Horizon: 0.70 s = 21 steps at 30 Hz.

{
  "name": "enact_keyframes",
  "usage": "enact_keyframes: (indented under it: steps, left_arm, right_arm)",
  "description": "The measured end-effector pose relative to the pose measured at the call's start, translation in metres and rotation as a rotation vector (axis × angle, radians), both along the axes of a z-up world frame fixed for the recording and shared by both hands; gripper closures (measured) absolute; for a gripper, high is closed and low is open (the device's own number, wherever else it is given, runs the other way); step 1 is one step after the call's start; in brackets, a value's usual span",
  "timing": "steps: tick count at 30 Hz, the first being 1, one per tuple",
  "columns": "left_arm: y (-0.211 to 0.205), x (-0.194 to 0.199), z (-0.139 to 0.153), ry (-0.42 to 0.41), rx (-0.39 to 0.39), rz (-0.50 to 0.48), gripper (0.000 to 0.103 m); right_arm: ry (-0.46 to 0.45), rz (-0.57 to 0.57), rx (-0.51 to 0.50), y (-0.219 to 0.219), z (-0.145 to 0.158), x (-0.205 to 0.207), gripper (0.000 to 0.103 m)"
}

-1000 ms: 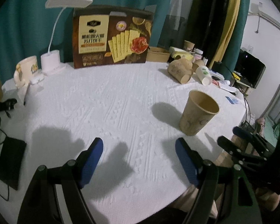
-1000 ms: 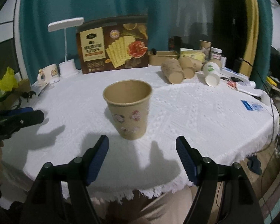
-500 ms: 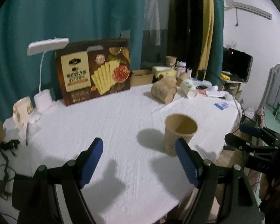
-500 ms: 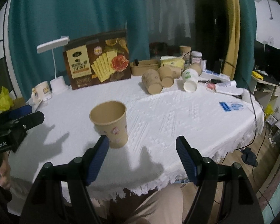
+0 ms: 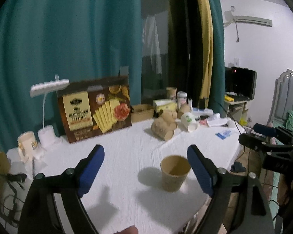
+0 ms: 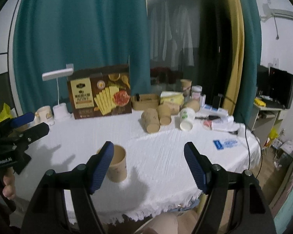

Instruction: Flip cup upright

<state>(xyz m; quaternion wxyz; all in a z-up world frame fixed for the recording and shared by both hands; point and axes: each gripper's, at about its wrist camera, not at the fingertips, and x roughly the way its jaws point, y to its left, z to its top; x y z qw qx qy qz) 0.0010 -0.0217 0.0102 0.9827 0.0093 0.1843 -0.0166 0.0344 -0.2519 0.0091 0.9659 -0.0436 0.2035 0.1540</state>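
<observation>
Left gripper (image 5: 145,168) jaws wide, have just been opening, nothing between them; right gripper (image 6: 148,164) also gaping, empty. Paper cup (image 5: 174,173) stands upright, axis vertical, mouth up, near table (image 5: 127,146) front edge, below both, apart. Left gripper body reads "GenRobot.AI".

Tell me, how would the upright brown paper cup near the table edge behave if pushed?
The paper cup looks empty inside, so it is probably light and would slide or tip easily. Its thin wall would likely dent under a squeeze. Once tipped, its tapered, round body would probably roll in a curve.
</observation>
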Motion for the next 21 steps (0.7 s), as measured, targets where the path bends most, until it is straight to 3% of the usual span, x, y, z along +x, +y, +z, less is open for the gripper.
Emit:
enact_keyframes:
  steps: [11,14,21]
  left_arm:
    - [0.004,-0.022,0.046,-0.184,0.042,0.019,0.014]
    - [0.011,-0.027,0.051,-0.221,0.038,0.038,0.010]
    - [0.029,-0.025,0.046,-0.210,0.014,0.051,0.006]
  right_arm:
    - [-0.140,0.012,0.040,0.007,0.052,-0.031,0.031]
    - [-0.157,0.027,0.061,0.012,0.060,-0.035,0.024]
    - [-0.135,0.044,0.064,0.026,0.058,-0.028,0.022]
